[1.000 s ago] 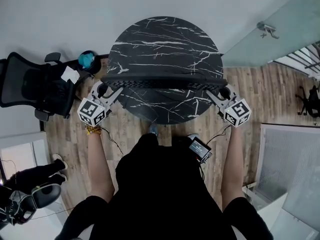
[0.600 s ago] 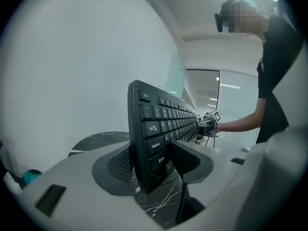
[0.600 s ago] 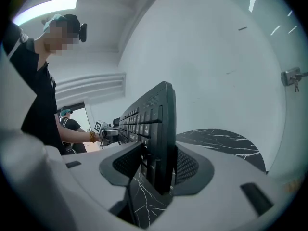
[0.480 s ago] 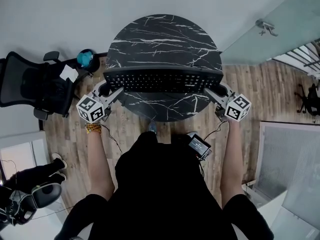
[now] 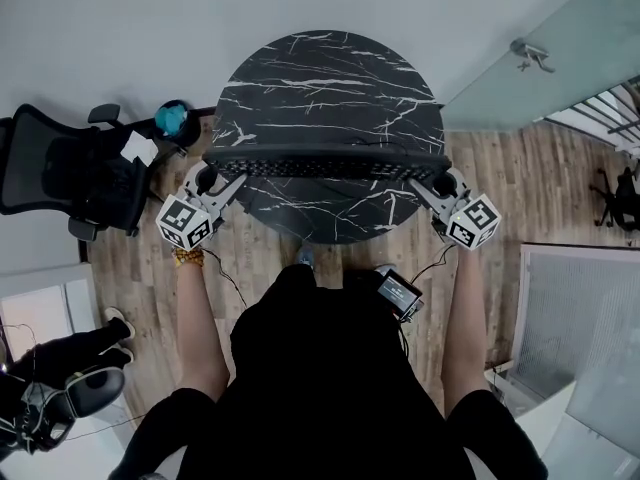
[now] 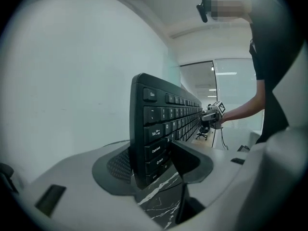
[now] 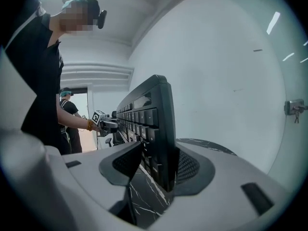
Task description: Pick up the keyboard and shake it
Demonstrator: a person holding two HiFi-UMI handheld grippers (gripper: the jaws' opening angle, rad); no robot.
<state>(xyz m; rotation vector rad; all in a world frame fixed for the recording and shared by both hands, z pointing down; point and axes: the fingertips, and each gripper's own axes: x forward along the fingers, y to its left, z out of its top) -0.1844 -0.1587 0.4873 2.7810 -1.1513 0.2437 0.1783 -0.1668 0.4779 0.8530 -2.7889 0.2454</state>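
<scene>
A black keyboard [image 5: 325,162] hangs in the air over the near half of a round black marble table [image 5: 330,78]. It stands nearly on edge, so the head view catches mostly its thin top edge. My left gripper [image 5: 222,175] is shut on its left end, and my right gripper [image 5: 433,182] on its right end. In the left gripper view the keyboard [image 6: 159,129] stands upright between the pads, keys facing right, with the left gripper [image 6: 154,163] clamped on its end. The right gripper view shows the keyboard [image 7: 153,124] pinched the same way by the right gripper [image 7: 156,170].
A black office chair [image 5: 70,173] and a teal object [image 5: 173,118] stand left of the table. A glass wall with a handle [image 5: 535,58] is at the right. Another person [image 5: 45,368] sits at the lower left. Wooden floor surrounds the table.
The keyboard has rocked: edge-on a second ago, keys tipped up toward the head camera half a second ago, edge-on again now. Both grippers stay clamped on its ends.
</scene>
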